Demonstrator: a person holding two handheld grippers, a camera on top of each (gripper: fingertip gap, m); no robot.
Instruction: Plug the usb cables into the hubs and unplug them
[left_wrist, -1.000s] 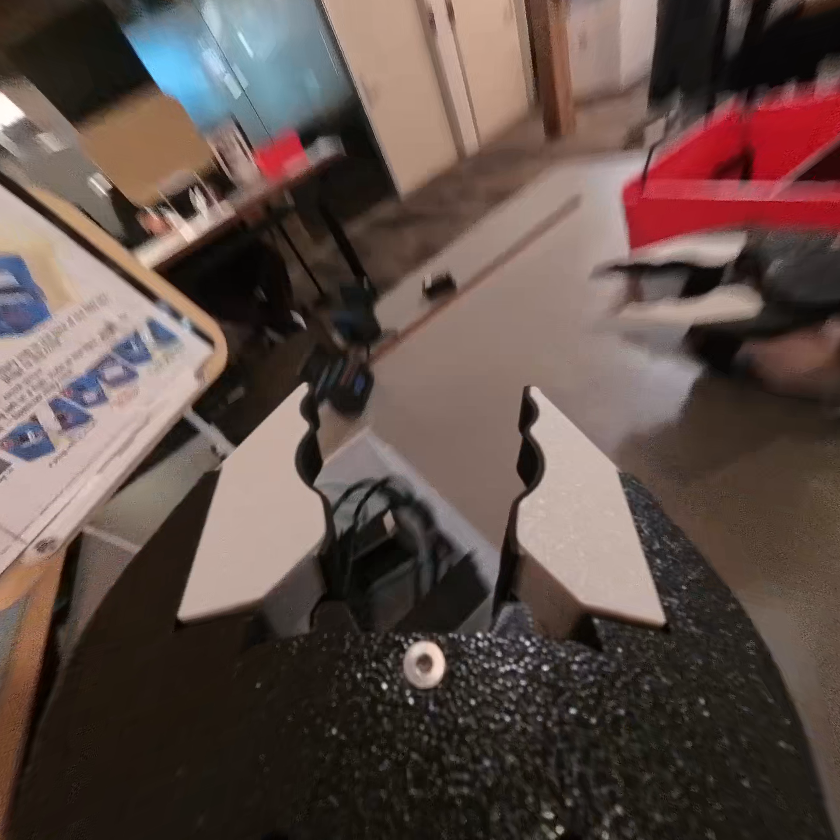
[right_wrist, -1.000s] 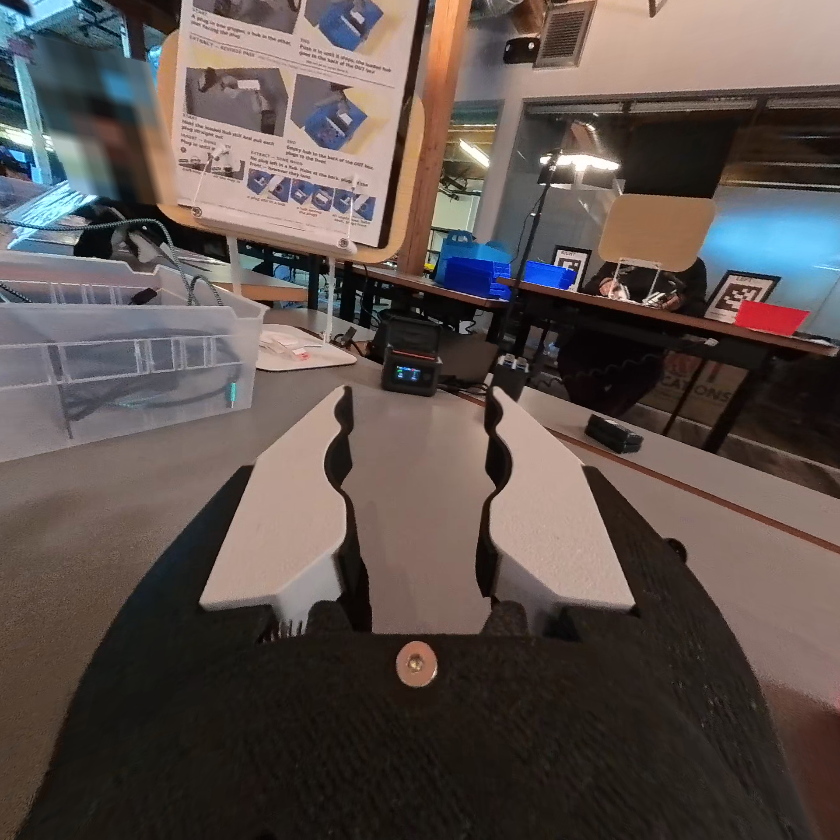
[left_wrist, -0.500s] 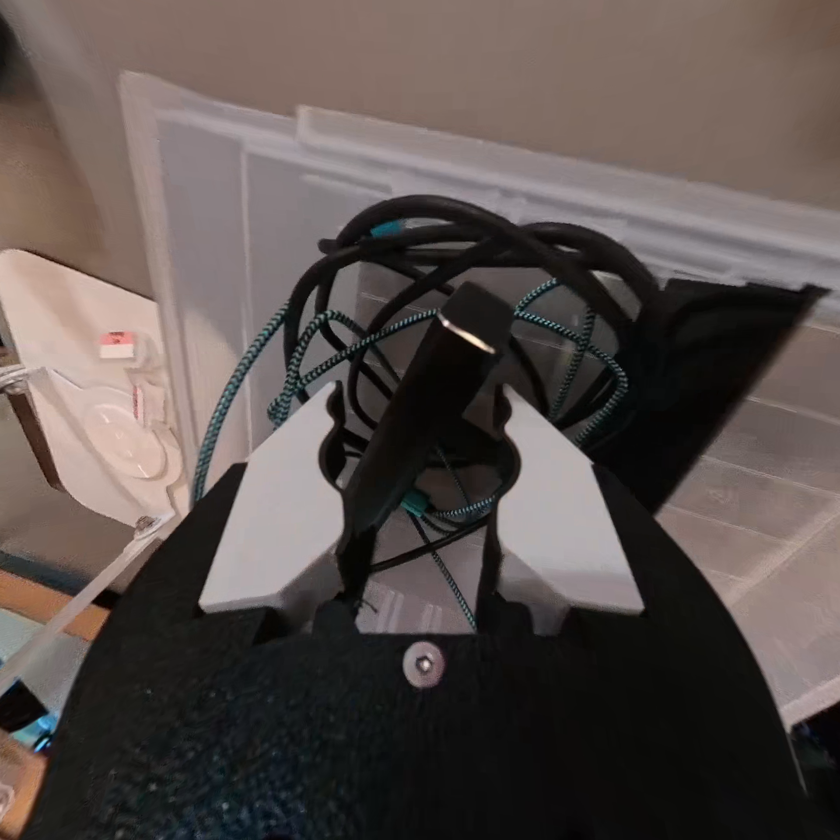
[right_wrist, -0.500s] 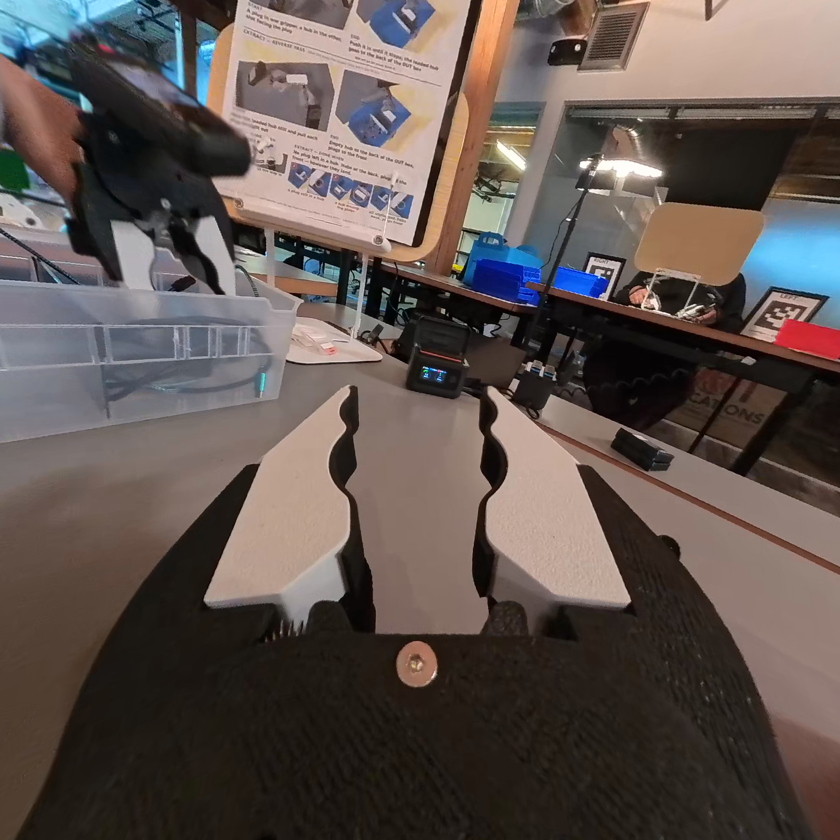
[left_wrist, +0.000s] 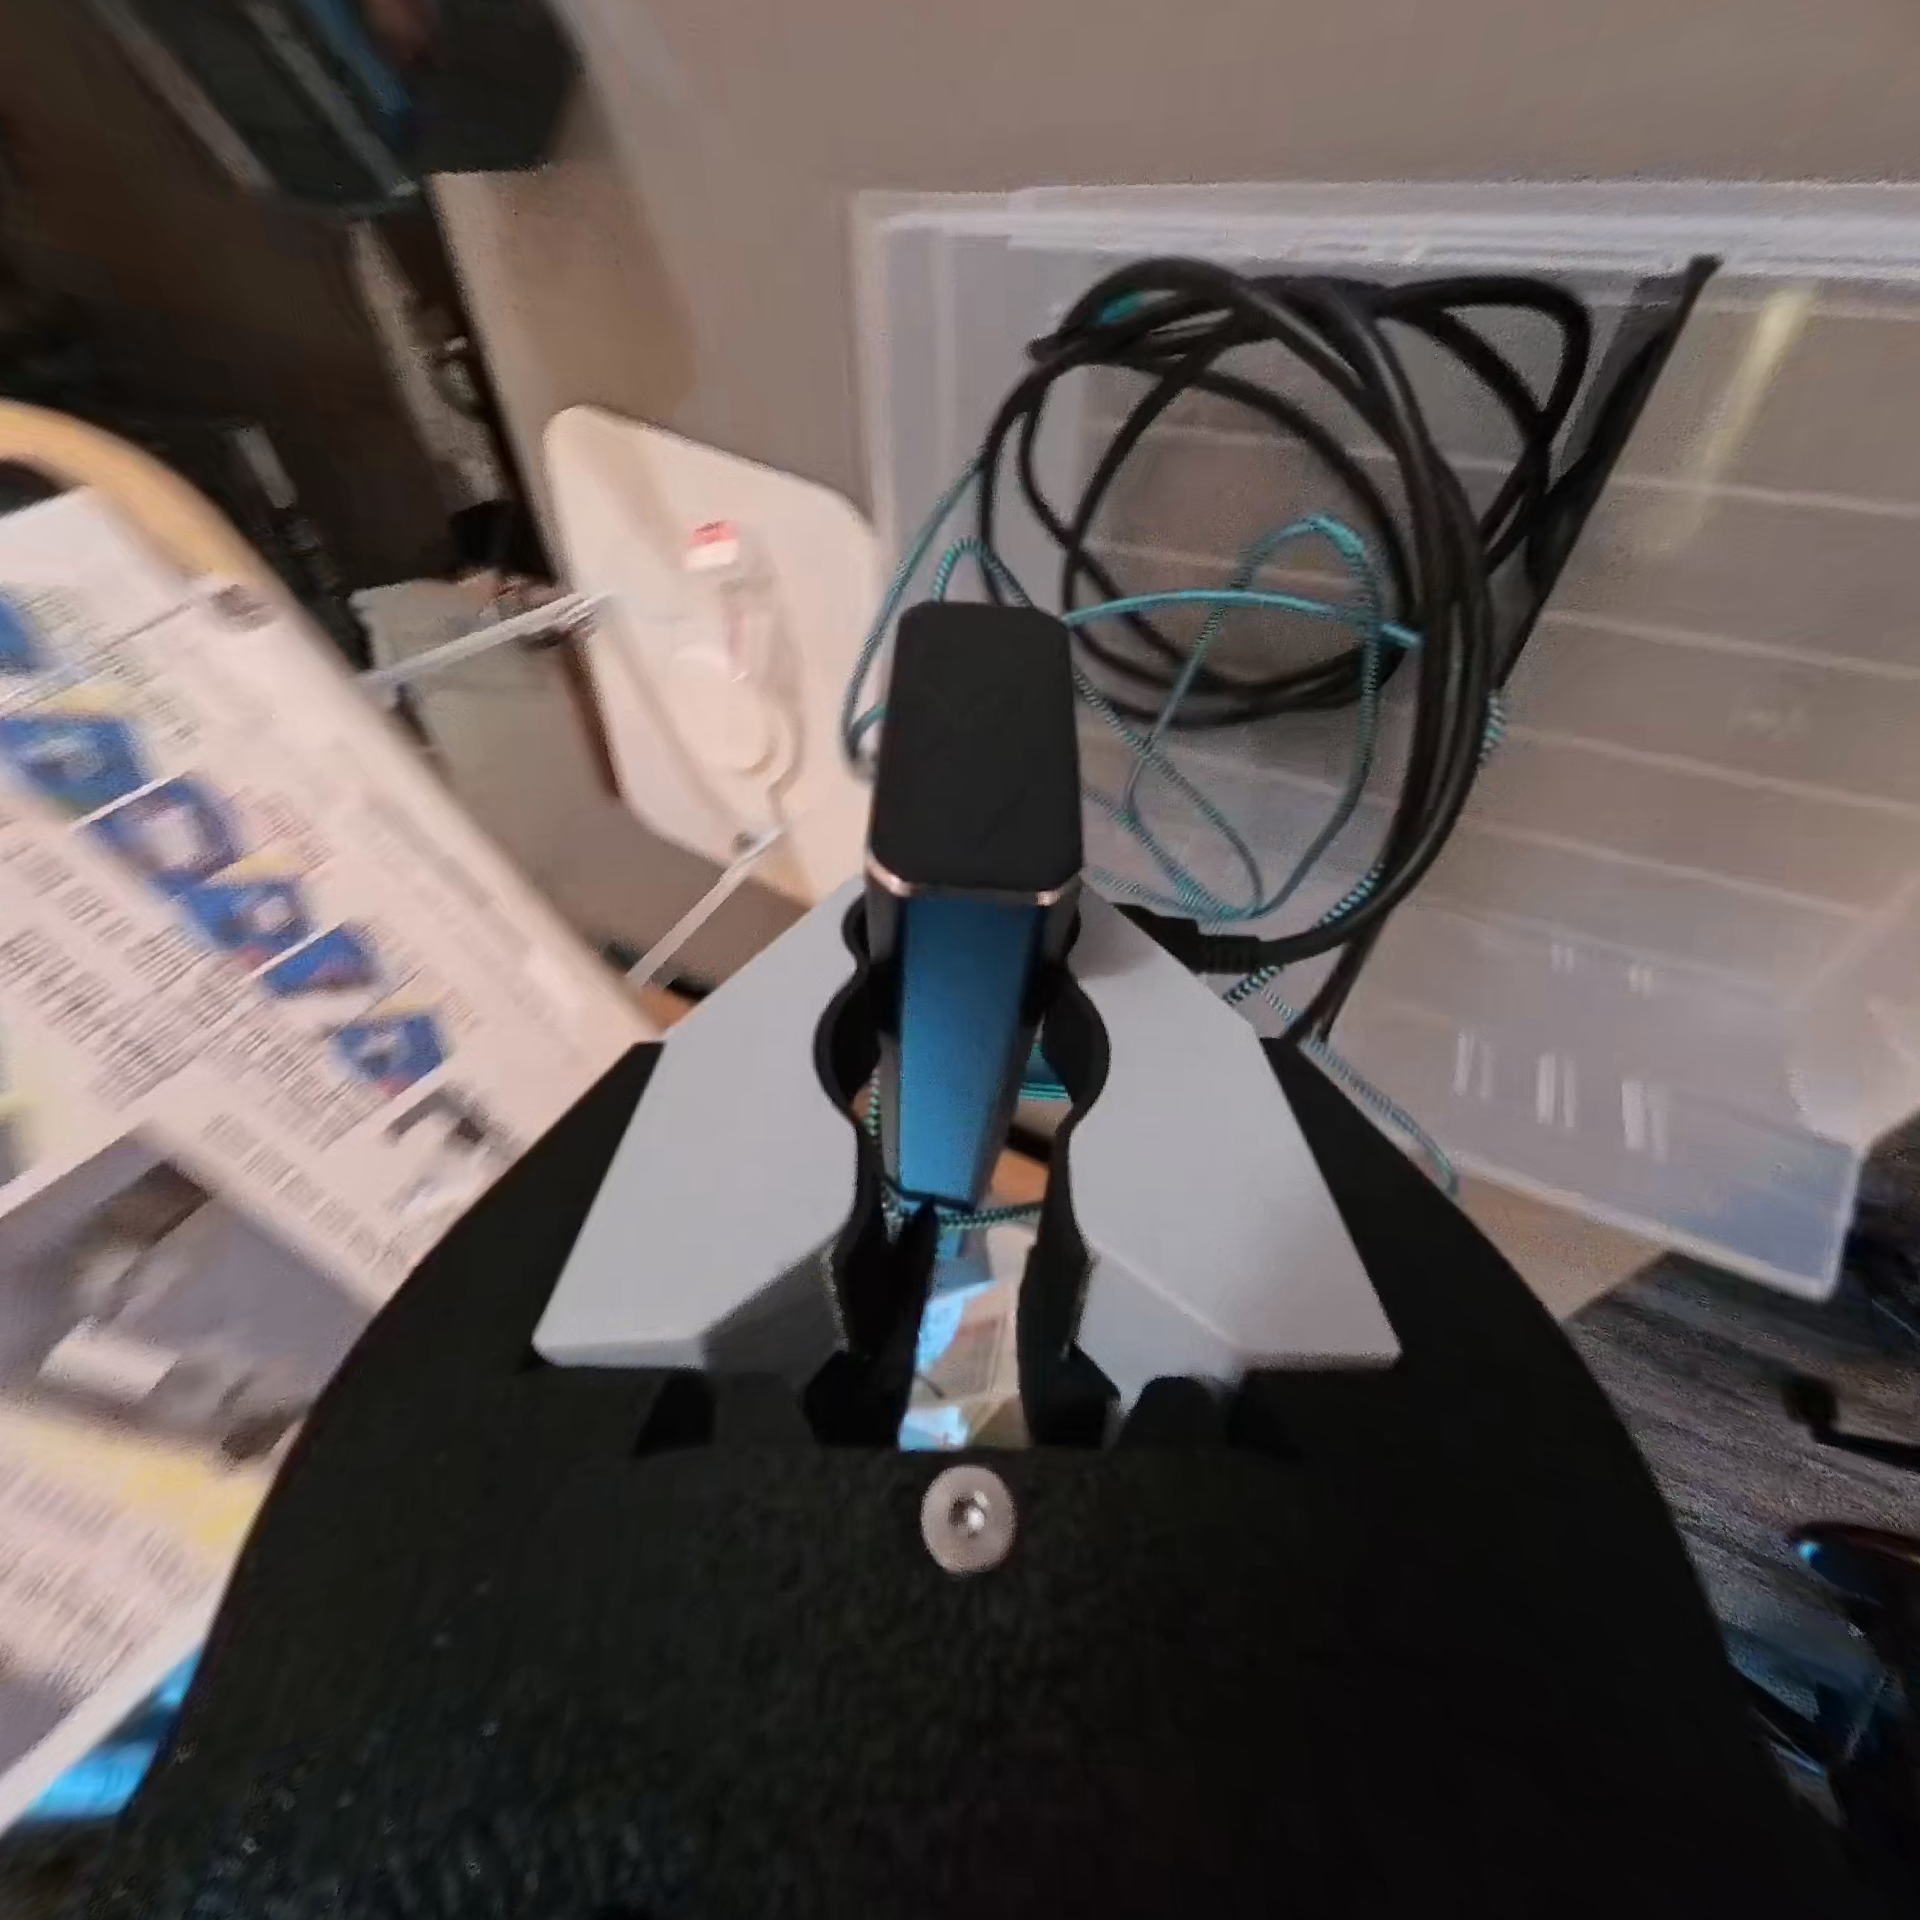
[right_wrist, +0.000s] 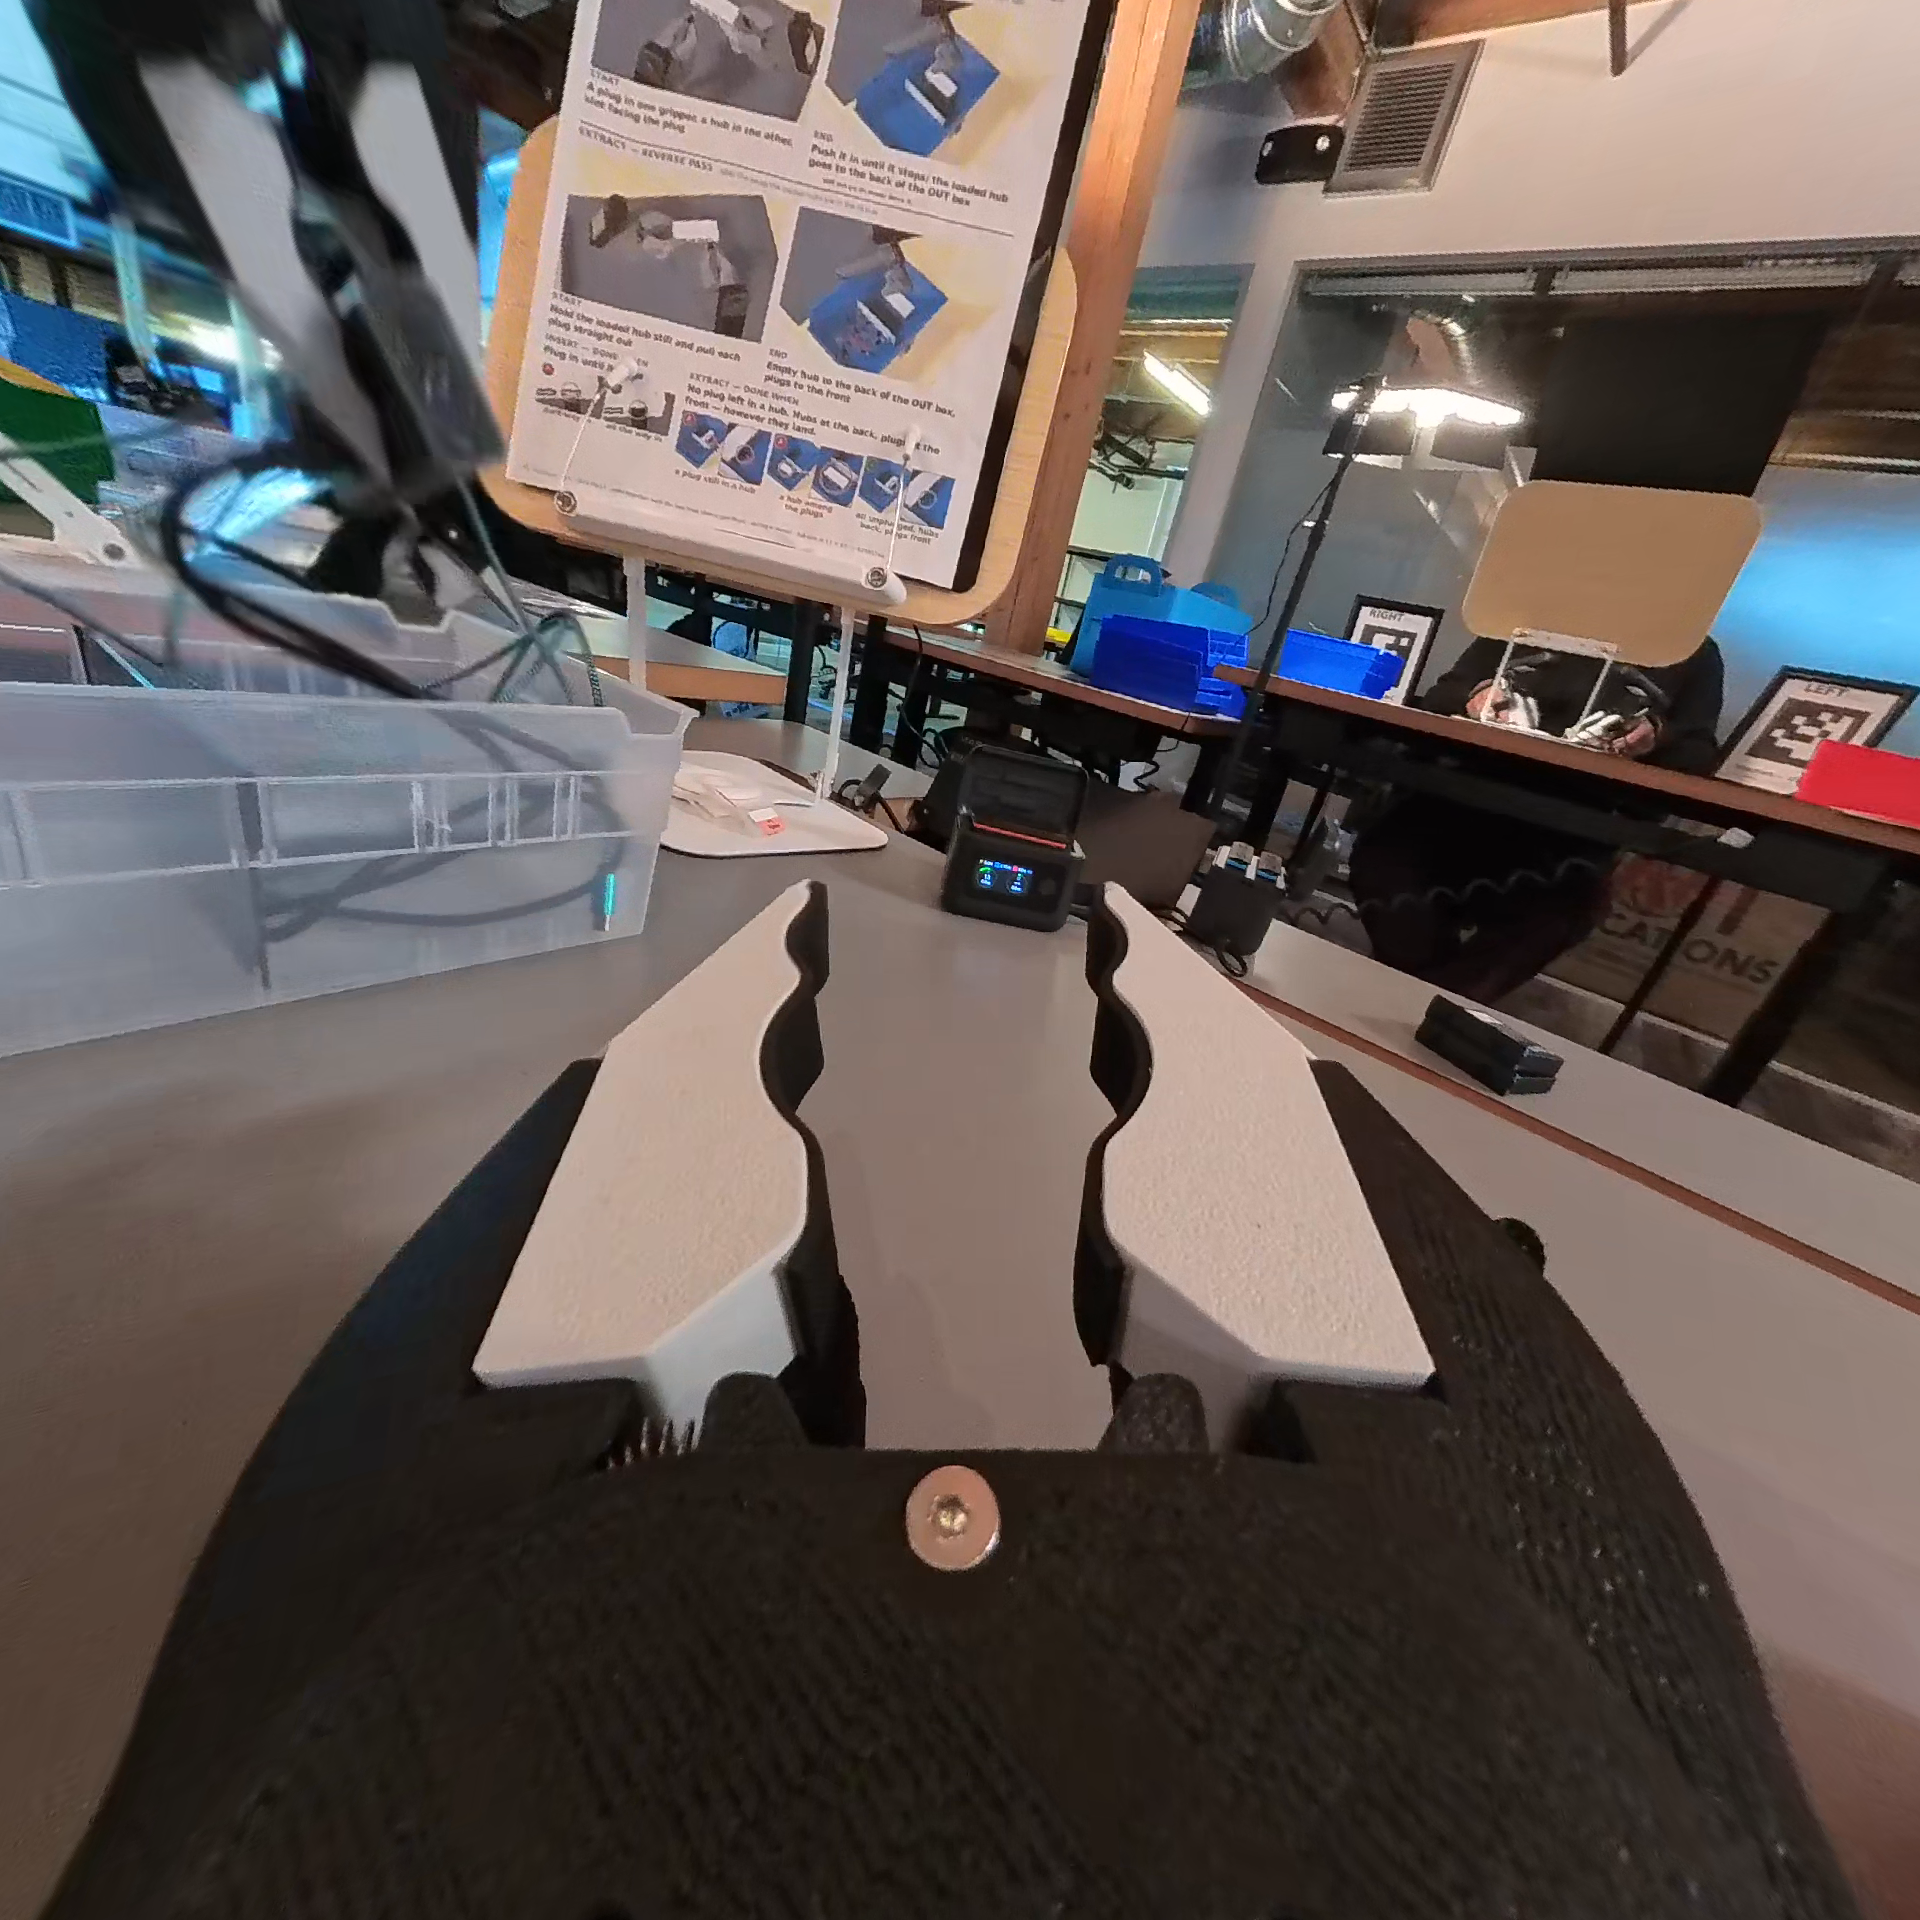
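My left gripper (left_wrist: 971, 925) is shut on a dark USB hub (left_wrist: 971, 790) that stands up between its fingers, raised above a clear plastic bin (left_wrist: 1621, 790). Black and teal braided cables (left_wrist: 1299, 582) trail from the hub down into the bin. In the right wrist view the left gripper (right_wrist: 312, 260) shows blurred at the upper left, above the same bin (right_wrist: 312, 831), with cables (right_wrist: 436, 675) hanging from it. My right gripper (right_wrist: 956, 914) is open and empty, low over the grey table (right_wrist: 260, 1195).
An instruction sheet on a wooden stand (right_wrist: 790, 312) rises behind the bin, on a white base (right_wrist: 769, 821). A small black device with a lit screen (right_wrist: 1013, 852) and a black block (right_wrist: 1486, 1055) sit on the table ahead. A person sits at a far table (right_wrist: 1558, 727). Tip to tip, the grippers are about 30 cm apart.
My left gripper swung down into the bin, closed on the hub and has lifted it, cables trailing. My right gripper has stayed open and almost still.
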